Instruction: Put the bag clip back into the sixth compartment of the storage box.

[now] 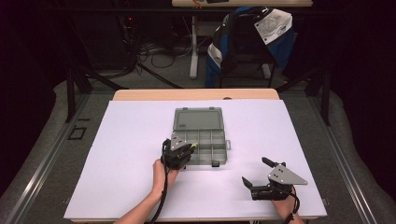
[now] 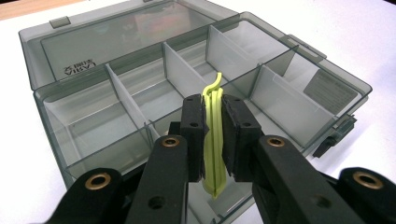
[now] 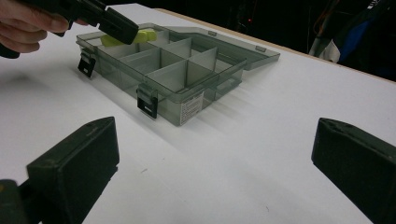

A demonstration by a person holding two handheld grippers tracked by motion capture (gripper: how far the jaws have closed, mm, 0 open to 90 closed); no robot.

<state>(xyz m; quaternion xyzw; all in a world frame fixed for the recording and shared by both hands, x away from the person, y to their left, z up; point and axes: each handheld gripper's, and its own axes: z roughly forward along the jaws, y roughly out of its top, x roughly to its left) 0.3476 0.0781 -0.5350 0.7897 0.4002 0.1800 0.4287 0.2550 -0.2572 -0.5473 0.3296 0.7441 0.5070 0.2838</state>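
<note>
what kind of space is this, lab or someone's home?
Likely a lab or data-collection workspace: white table with handheld left gripper, floor cables and a draped chair in a dark room.

The high view looks down the table; both gripper views closely share the compartment box (image 1: 201, 136).

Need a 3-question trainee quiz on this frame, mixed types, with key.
1. True or false: the organizer box has its lid open.
2. What does the left gripper hold? A) yellow-green strip B) screw C) nothing
3. Fill in: the right gripper is ____ and apart from the box.

Key: 1 true. 2 A: its fingers clamp the strip over the box. 3 open.
</note>
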